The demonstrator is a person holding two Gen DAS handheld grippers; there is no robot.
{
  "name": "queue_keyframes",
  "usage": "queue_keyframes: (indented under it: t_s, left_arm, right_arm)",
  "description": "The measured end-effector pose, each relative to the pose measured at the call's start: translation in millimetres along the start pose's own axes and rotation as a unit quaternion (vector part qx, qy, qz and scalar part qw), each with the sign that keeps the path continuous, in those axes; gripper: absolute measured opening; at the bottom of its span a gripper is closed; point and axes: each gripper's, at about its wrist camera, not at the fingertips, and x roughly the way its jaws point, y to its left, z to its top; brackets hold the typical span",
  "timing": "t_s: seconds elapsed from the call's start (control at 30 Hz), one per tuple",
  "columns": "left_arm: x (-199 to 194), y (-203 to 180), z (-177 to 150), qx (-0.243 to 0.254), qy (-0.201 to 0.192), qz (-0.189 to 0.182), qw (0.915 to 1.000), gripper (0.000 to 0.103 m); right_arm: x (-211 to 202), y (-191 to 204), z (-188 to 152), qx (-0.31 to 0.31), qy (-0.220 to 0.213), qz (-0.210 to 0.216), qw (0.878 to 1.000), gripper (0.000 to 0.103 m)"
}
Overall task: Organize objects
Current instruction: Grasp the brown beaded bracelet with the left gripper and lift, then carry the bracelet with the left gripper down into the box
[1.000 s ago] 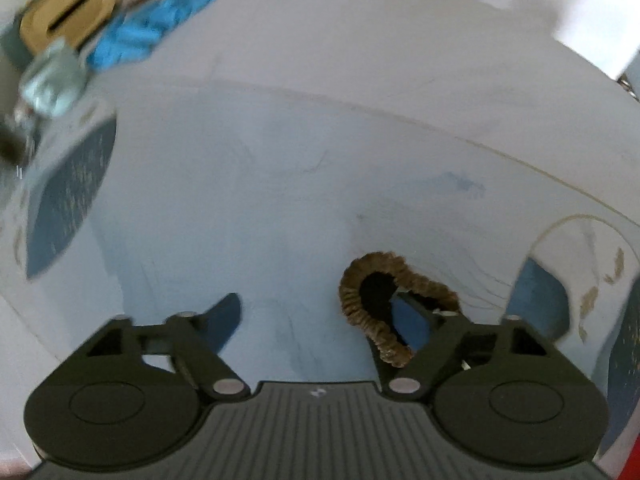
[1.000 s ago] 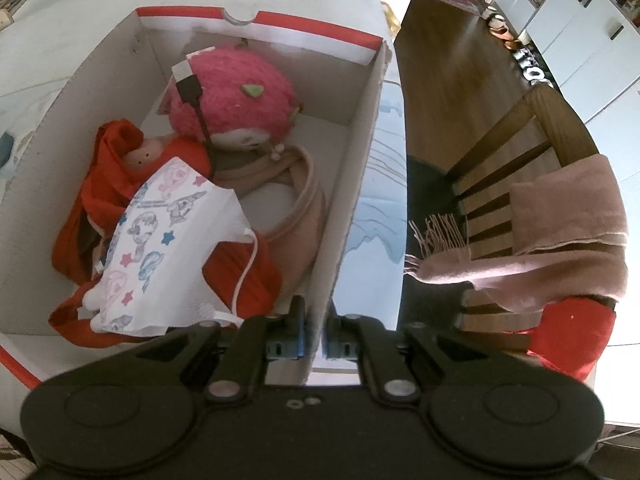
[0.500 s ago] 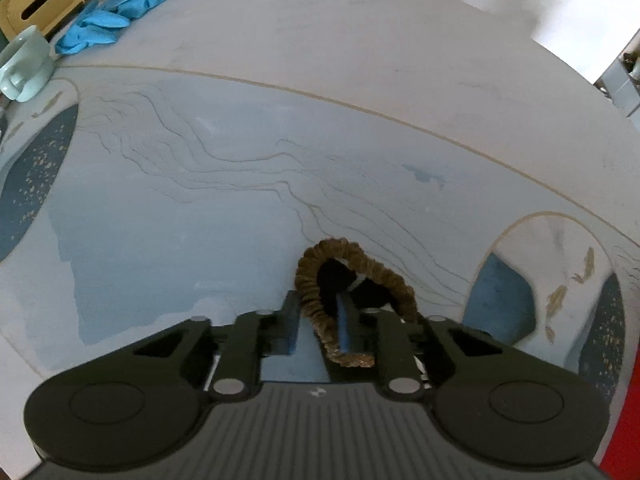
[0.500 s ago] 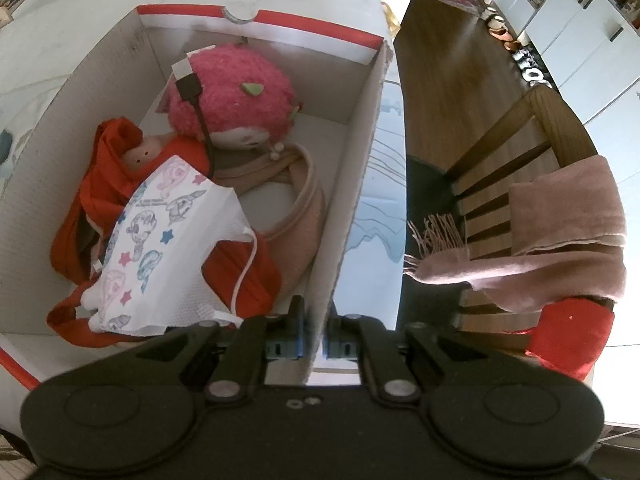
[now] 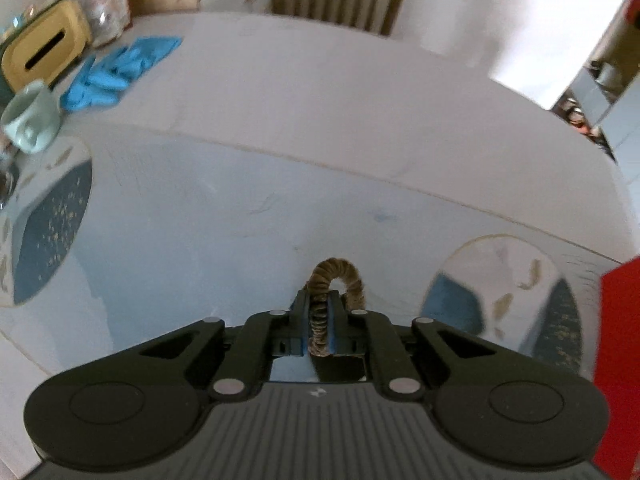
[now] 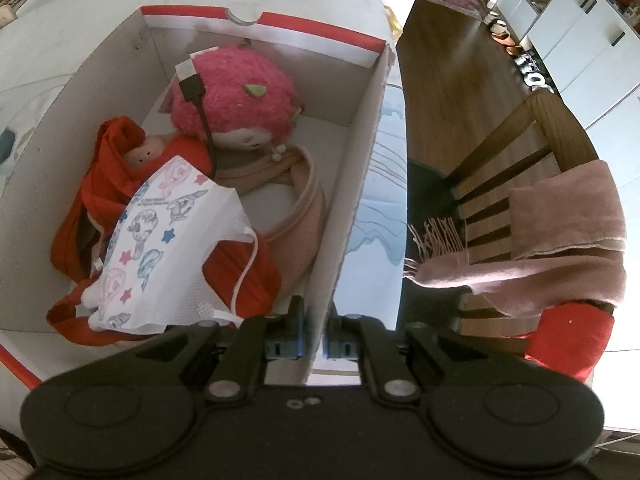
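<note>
Left claw [image 5: 319,322] around scrunchie [image 5: 336,280]

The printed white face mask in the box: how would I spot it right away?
Look into the open cardboard box with the red-trimmed rim. The face mask lies on top of the red cloth, nearer the camera than the pink plush toy. It alone is white, printed with cartoon ponies and stars.

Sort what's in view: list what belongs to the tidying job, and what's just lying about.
Job:
scrunchie, pinched in the left gripper
box, wall clamped by the right gripper
plush, mask, red cloth in the box

Lying about:
mug
blue gloves
tissue box
scarf on chair
</note>
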Motion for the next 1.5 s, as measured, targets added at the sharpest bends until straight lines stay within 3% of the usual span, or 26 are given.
queue_keyframes:
  t_s: [0.3, 0.57, 0.83, 1.07, 1.33, 1.5]
  left_arm:
    - [-48.2, -44.3, -1.4, 0.079, -0.030, -0.025, 0.9961, 0.007]
    - [-88.7, -75.5, 11.1, 0.116, -0.082, -0.046, 0.9888, 0.007]
    - [-104.3, -130.2, 3.5, 0.175, -0.079, -0.098, 0.9766, 0.007]
    - [-104.1, -199.0, -20.4, 0.255, -0.051, -0.138, 0.9558, 0.007]
    - [-105.5, -276.0, -60.2, 0.350, -0.018, -0.177, 0.9195, 0.007]
    - [-106.6, -307.8, -77.1, 0.385, -0.004, -0.198, 0.9015, 0.007]
  right_arm:
    - [-0.5, 1.4, -0.1, -0.007, -0.001, 0.000, 1.000, 0.007]
    - [-1.1, 0.0, -1.0, -0.009, -0.004, 0.004, 1.000, 0.007]
    - [-1.0, 0.0, -1.8, -0.012, -0.007, 0.006, 1.000, 0.007]
    - [-1.3, 0.3, -1.5, -0.015, -0.006, 0.007, 1.000, 0.006]
    - [0.0, -1.1, -1.2, -0.017, -0.007, 0.011, 1.000, 0.006]
    - [1.4, -2.7, -1.0, -0.017, -0.007, 0.015, 1.000, 0.006]
